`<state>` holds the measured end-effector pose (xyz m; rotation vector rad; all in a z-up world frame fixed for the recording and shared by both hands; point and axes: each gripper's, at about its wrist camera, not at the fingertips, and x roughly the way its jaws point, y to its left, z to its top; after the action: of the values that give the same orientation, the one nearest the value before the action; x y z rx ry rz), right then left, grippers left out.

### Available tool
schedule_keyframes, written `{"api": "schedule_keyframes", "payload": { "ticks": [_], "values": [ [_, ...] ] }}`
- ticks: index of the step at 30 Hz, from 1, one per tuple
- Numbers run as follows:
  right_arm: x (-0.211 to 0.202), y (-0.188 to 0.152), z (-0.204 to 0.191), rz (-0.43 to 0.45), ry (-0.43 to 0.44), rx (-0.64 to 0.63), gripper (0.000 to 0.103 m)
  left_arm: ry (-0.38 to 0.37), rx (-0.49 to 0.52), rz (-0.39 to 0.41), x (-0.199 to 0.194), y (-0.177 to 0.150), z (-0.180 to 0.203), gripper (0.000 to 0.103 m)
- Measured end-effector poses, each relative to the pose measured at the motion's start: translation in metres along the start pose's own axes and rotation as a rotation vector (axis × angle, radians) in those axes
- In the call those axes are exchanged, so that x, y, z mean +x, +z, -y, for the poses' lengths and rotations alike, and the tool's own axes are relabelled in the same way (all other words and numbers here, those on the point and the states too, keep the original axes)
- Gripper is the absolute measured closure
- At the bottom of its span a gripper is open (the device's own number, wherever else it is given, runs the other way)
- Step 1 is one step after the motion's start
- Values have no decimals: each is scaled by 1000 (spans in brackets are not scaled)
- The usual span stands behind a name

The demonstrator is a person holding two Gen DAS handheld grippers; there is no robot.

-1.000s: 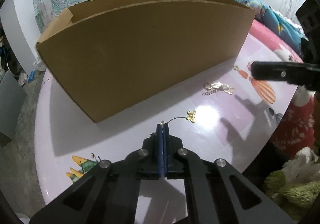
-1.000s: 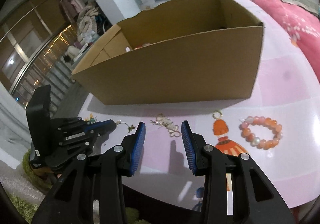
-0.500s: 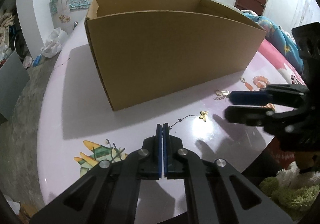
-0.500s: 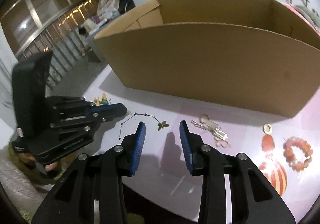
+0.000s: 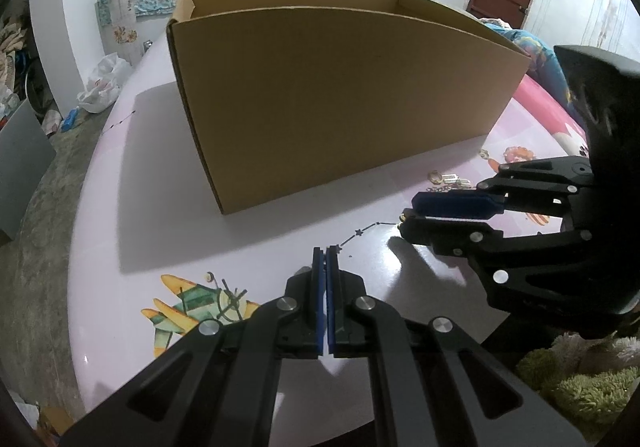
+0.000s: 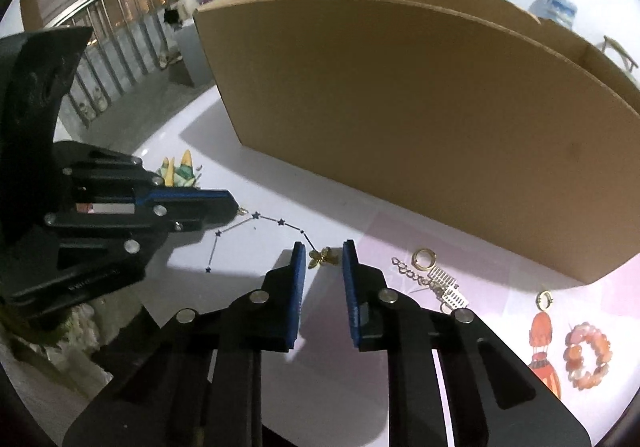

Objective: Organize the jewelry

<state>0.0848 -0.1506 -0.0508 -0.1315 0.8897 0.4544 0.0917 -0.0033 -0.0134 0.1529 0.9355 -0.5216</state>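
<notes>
The left gripper [image 5: 325, 248] is clamped fully together, its blue pads meeting at one end of a thin star-link chain [image 6: 280, 222] that lies across the pale purple tabletop [image 5: 160, 215]. In the right wrist view the same gripper sits at the far left, with the chain's clasp end right at its tip; whether the pads actually pinch the chain cannot be told.

The right gripper [image 6: 323, 251] is closing its jaws, and a gap remains between them. The gold butterfly pendant [image 6: 320, 257] at the other end of the chain lies on the table between the blue pads [image 6: 298, 275], not yet pressed by either.

Just right of the pendant lies a gold hoop earring with a silver comb-like drop [image 6: 436, 277], and further right a pink-orange bead bracelet [image 6: 587, 355] beside a printed orange figure on the table. A large open cardboard box [image 5: 340, 95] stands behind the jewelry. A small grey line of writing runs along the left gripper's black body in the right wrist view, too blurred to read. No brand or label is legible elsewhere.
</notes>
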Motion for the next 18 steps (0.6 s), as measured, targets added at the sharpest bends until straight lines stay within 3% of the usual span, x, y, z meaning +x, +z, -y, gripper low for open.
{"api": "schedule_keyframes", "payload": {
  "ticks": [8, 12, 18],
  "values": [
    [-3, -1, -2, -16, -10, -91, 87, 1, -11, -5, 1, 0, -2, 102],
    [-2, 1, -6, -21, -7, -114, 92, 1, -11, -5, 1, -1, -3, 102],
    [-6, -1, 0, -16, 15, -78, 93, 2, -5, 1, 0, 0, -2, 102]
  ]
}}
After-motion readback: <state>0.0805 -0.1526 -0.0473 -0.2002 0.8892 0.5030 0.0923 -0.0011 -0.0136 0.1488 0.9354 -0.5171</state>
